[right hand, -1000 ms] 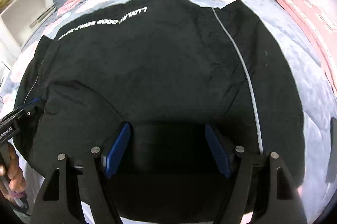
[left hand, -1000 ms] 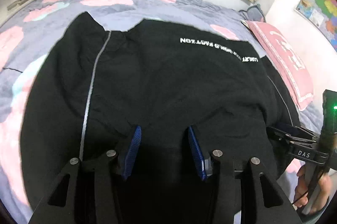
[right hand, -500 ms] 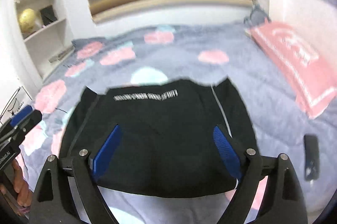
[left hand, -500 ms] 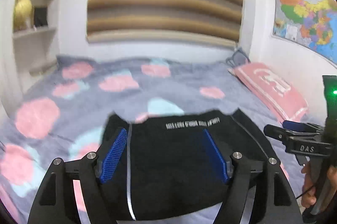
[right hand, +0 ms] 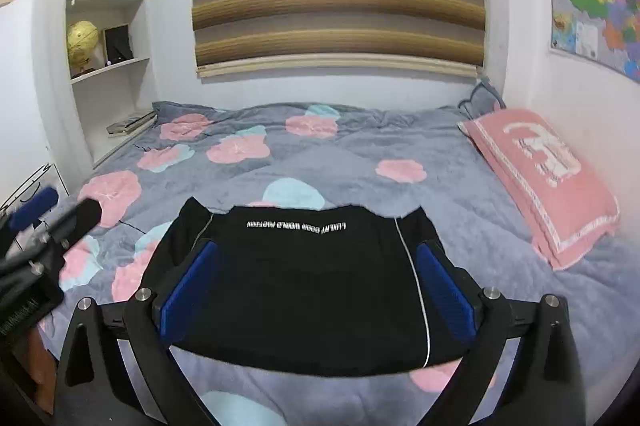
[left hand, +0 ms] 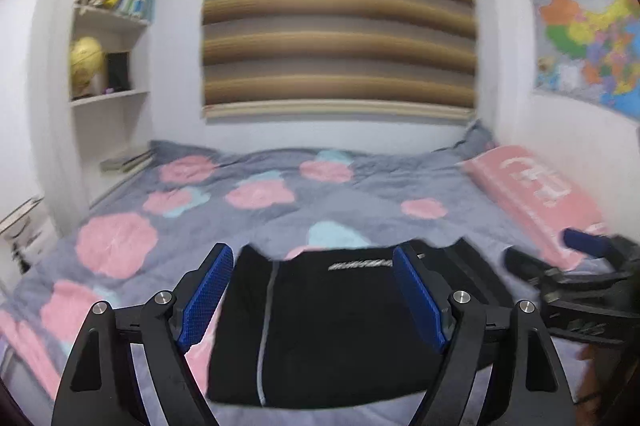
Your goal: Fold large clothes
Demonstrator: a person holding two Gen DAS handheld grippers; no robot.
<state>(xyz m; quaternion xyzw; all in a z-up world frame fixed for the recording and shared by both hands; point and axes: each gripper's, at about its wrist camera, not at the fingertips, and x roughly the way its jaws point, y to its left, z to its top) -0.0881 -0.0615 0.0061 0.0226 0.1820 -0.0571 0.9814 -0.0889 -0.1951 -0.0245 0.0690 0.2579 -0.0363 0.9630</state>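
- Garment (right hand: 304,286), black, lies folded into a compact block at the bed's (right hand: 360,153) near edge, clear of both grippers.
- Left gripper (left hand: 316,300) and right gripper (right hand: 316,294): jaws opening wide, nothing between them.
- Risk: so close to the edge, a nudge could slide it off or loosen the fold.
- Room: open quilt beyond; pillow (right hand: 544,173) on the right, shelves (right hand: 108,65) on the left.
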